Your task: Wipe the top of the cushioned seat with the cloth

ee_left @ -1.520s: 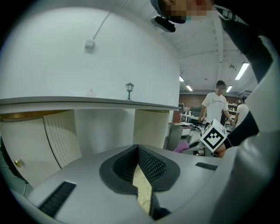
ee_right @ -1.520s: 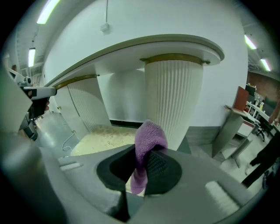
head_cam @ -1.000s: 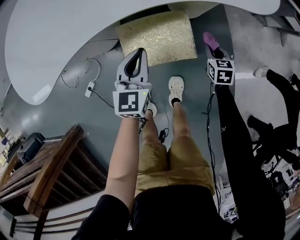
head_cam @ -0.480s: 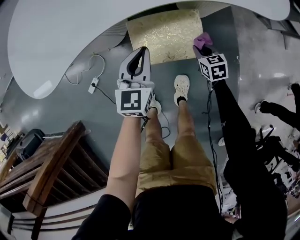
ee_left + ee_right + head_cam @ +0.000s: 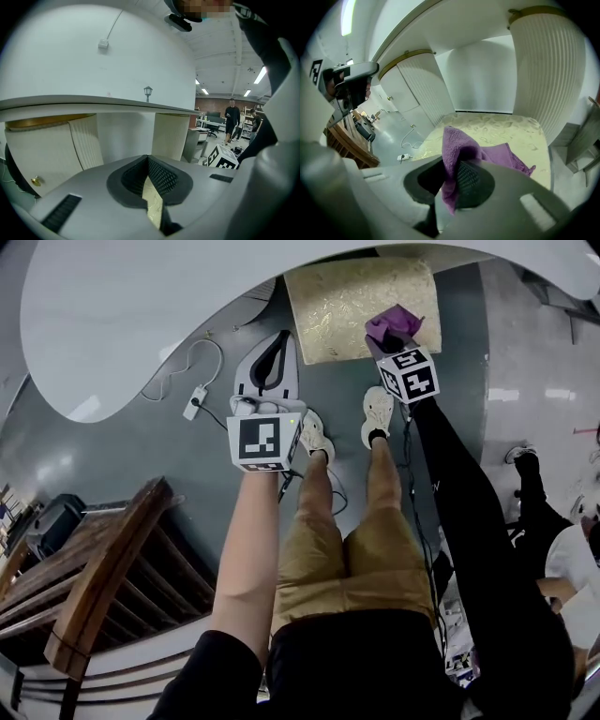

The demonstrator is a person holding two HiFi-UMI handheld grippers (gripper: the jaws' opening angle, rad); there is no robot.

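I am holding two tongs, one in each hand. My right tongs (image 5: 390,335) are clenched on the one purple cloth (image 5: 395,322). A fold of it is pinched between the jaws and the rest is spilling out past the tips. My left tongs (image 5: 280,341) are squeezed together with nothing in them, only a thin slit showing between the pads.

There is one cushioned seat (image 5: 349,304), gold with a leaf pattern, and the cloth is hanging over its near right part, close to the near edge. I cannot tell whether the cloth is touching the cushion. The seat's far edge is running under the curved rim of the single white tabletop (image 5: 131,315). Two ribbed white legs (image 5: 419,91) are standing beyond the seat, one at its far left and one at its far right.

My left tongs are hovering over grey floor (image 5: 169,451) just left of the seat's near left corner. That floor is lying open out to the left, with one cable (image 5: 199,362) and one plug strip (image 5: 196,402) on it. My two shoes (image 5: 378,413) are standing just short of the seat's near edge. One wooden frame (image 5: 98,568) is crowding the near left, well apart from the seat.
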